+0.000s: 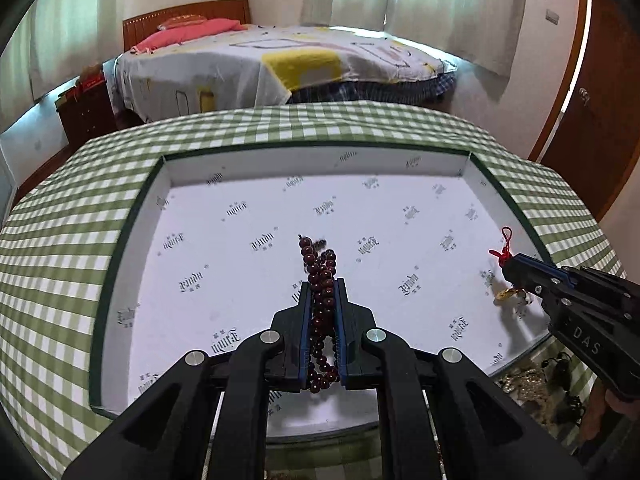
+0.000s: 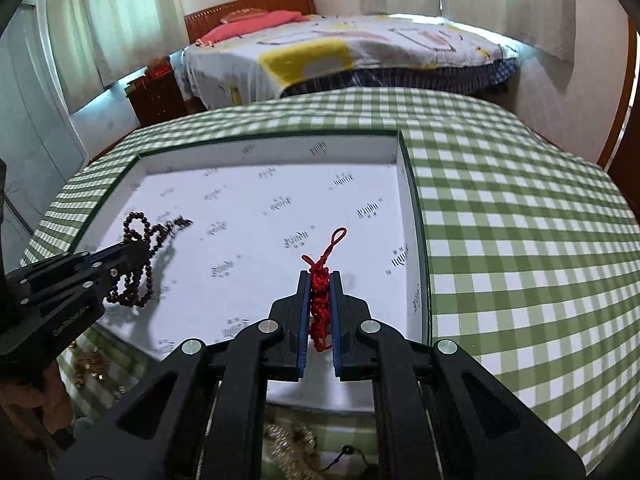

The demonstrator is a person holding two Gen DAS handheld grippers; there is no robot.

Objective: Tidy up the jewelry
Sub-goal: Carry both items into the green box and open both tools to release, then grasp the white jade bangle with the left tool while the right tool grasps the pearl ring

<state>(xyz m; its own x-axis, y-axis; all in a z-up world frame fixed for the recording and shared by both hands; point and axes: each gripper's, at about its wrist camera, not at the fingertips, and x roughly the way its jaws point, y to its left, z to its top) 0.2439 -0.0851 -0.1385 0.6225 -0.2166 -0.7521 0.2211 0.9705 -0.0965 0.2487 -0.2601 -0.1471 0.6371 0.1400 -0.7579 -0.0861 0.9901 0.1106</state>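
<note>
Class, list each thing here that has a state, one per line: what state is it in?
Left claw: shut on bead string.
Right claw: shut on red knot cord.
Bead string: gripped, bunched.
Red knot cord: gripped; gold charm hanging below.
Box: open.

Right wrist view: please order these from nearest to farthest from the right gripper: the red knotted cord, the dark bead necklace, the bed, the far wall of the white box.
1. Red knotted cord: clamped in the right gripper.
2. Dark bead necklace: left, held by the left gripper.
3. Far wall of the white box: ahead.
4. Bed: beyond the table.
</note>
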